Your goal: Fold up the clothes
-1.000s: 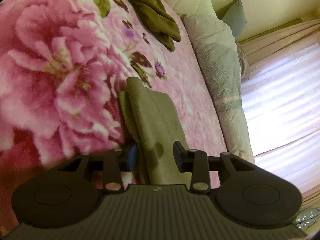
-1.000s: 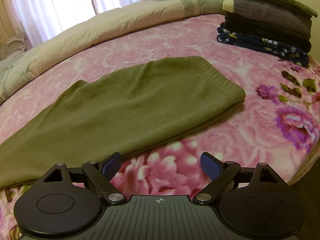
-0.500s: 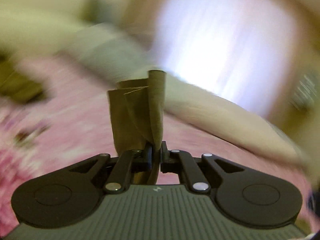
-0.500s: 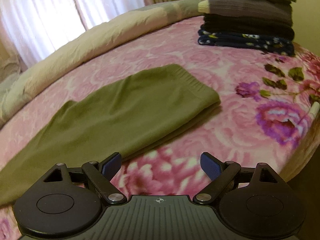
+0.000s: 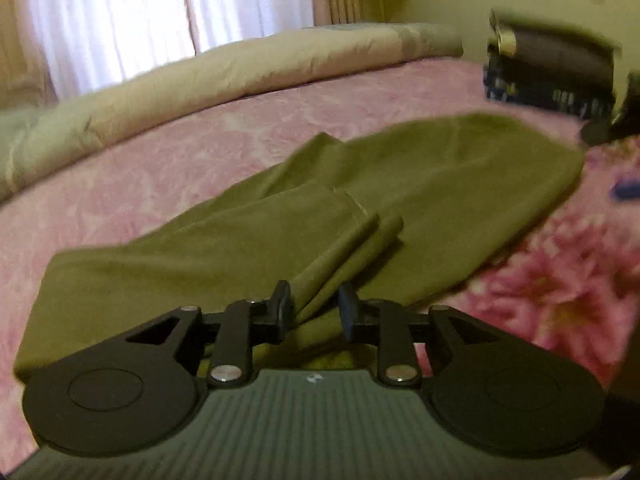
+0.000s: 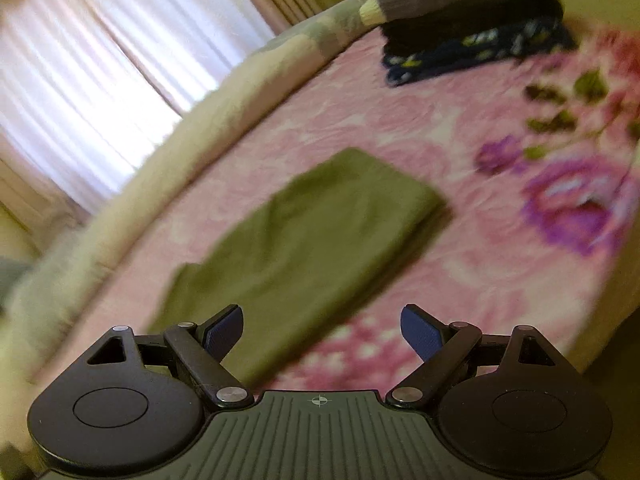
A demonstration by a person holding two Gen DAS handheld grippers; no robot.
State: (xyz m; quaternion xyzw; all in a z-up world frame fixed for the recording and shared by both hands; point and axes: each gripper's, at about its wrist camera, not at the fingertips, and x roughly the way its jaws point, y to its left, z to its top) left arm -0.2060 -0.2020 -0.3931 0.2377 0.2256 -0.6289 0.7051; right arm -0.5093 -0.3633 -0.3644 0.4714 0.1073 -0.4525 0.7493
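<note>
An olive green garment (image 5: pixel 460 184) lies flat on the pink flowered bed blanket (image 5: pixel 160 168). One end of it (image 5: pixel 280 232) is folded back over the rest and runs down between the fingers of my left gripper (image 5: pixel 314 308). The jaws stand a little apart around that cloth, which touches the left pad only. In the right wrist view the same garment (image 6: pixel 320 232) lies ahead and slightly left, blurred. My right gripper (image 6: pixel 322 328) hangs above the blanket near the garment's edge, wide open and holding nothing.
A stack of folded clothes (image 6: pixel 468 12) sits at the far right corner of the bed, also seen as the stack (image 5: pixel 552 68). A rolled beige duvet (image 5: pixel 200 80) runs along the far side under curtains (image 5: pixel 160 12). The bed edge (image 6: pixel 600 320) drops off at right.
My left gripper shut on the garment's end, swung it up and over onto the rest, and its jaws have now parted. The right gripper stayed open and shifted, tilting its view.
</note>
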